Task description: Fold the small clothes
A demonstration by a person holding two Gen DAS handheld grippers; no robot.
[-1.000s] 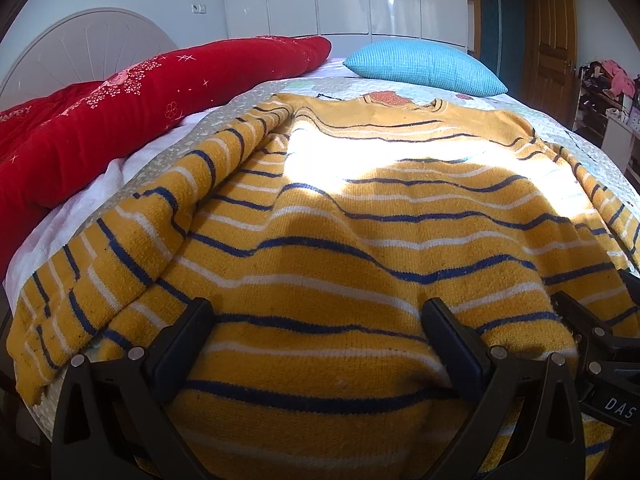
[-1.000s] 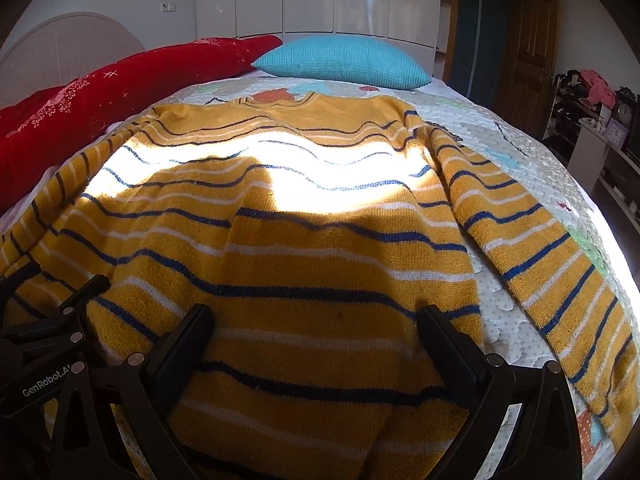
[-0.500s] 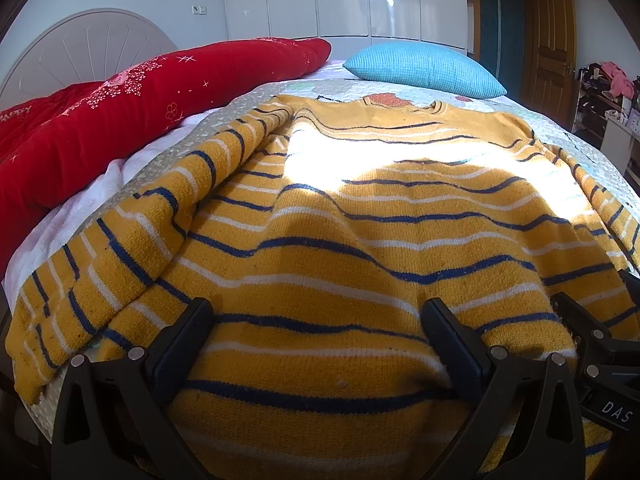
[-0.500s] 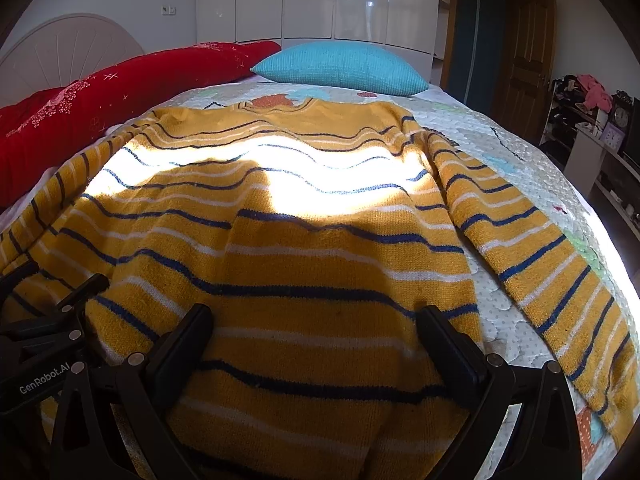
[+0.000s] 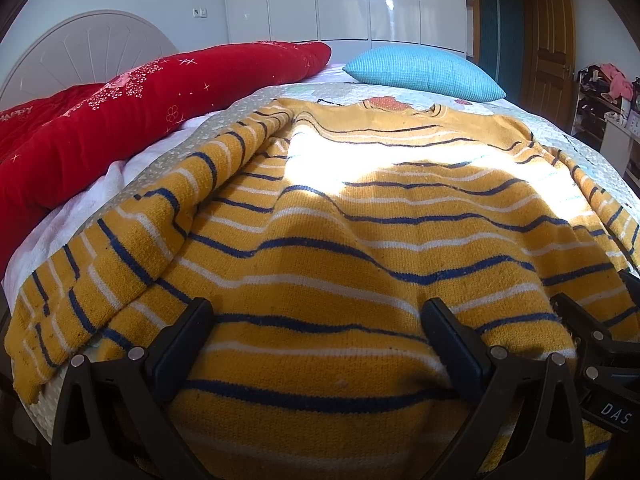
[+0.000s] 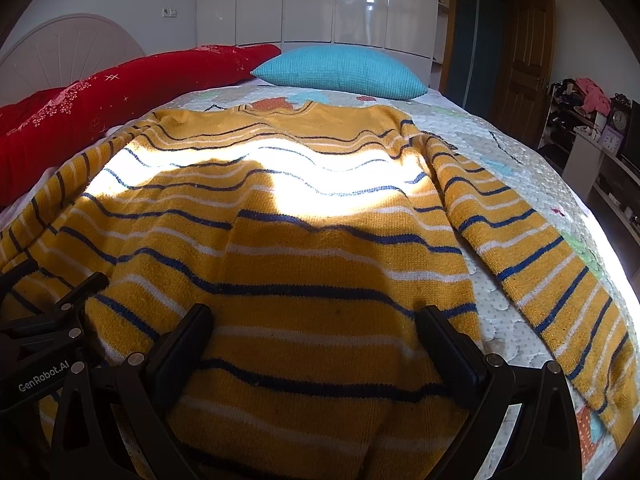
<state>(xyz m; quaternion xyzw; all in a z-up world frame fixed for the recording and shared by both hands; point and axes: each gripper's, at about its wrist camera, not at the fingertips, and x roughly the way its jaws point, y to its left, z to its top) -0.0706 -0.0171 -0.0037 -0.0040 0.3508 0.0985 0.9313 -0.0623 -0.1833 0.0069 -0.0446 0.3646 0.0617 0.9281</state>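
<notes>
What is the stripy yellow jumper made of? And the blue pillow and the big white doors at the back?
The jumper looks like knitted yarn, maybe wool or acrylic: its surface is fuzzy, with tiny looped rows. The blue pillow seems a ribbed or waffle-textured fabric, matte and soft-looking. The white doors look like glossy lacquered panels, since they mirror bright window light; what lies underneath can't be told.

Bare quilt [image 6: 516, 168] right of sweater [image 6: 304, 264]; red duvet [image 5: 120, 120] left, blue pillow [image 6: 340, 68] beyond.

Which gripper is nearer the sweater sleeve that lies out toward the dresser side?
Right. The right gripper sits at the hem with that sleeve just beside it. The left gripper is one gripper further away, by the other sleeve.
</notes>
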